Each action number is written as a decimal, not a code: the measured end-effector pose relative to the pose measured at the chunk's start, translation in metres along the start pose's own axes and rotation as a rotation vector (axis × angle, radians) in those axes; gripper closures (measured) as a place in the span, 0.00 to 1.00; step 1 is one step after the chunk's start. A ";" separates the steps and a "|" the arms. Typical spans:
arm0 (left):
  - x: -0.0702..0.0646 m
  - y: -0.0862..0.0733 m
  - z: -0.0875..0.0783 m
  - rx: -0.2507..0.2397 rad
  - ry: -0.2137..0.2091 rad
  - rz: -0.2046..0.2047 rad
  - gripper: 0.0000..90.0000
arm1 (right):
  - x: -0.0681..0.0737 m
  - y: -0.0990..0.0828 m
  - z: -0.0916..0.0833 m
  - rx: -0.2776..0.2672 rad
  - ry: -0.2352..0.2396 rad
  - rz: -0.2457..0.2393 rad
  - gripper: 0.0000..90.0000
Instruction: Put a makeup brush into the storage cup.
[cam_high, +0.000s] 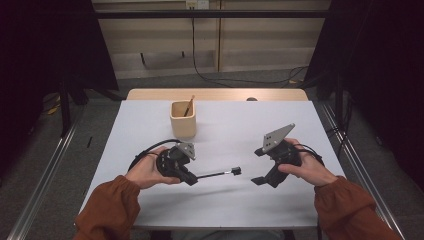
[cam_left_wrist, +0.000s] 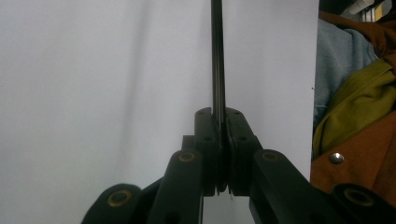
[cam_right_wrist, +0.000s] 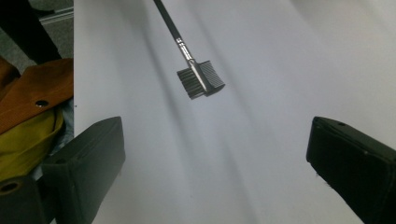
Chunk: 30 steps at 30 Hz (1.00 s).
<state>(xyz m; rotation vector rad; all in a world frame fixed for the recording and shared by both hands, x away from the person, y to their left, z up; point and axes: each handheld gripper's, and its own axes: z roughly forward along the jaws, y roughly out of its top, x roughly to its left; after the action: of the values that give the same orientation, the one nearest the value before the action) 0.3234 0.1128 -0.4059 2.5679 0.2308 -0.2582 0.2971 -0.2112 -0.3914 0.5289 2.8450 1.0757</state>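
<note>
The left tool (cam_high: 192, 178) is clenched on the handle of a brush (cam_high: 222, 173), holding it level just above the desk (cam_high: 230, 200), head toward the right tool (cam_high: 257, 165), which gapes wide with nothing in it. Farther back stands a cup (cam_high: 183, 119).

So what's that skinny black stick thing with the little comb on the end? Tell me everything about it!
It is a small brush-comb tool: a thin black handle, a shiny metal collar, then a head with dark bristles on one side and comb teeth on the other. The left hand-held gripper is shut on the handle's end, holding it roughly level above the white table. Its head points toward the open right hand-held gripper, which is apart from it.
</note>
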 end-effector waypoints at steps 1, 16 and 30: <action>0.000 -0.001 -0.001 -0.002 -0.007 -0.002 0.95 | 0.000 -0.001 -0.001 -0.013 -0.002 0.005 0.04; -0.002 -0.021 -0.009 -0.117 0.006 -0.047 0.95 | 0.011 -0.026 -0.003 -0.149 -0.003 0.068 0.04; -0.002 -0.034 -0.007 -0.168 0.010 -0.065 0.95 | 0.022 -0.042 0.002 -0.308 0.012 0.142 0.03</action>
<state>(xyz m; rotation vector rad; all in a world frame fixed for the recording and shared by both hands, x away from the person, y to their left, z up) 0.3146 0.1446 -0.4170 2.3987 0.3261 -0.2395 0.2641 -0.2320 -0.4183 0.7055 2.6093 1.5092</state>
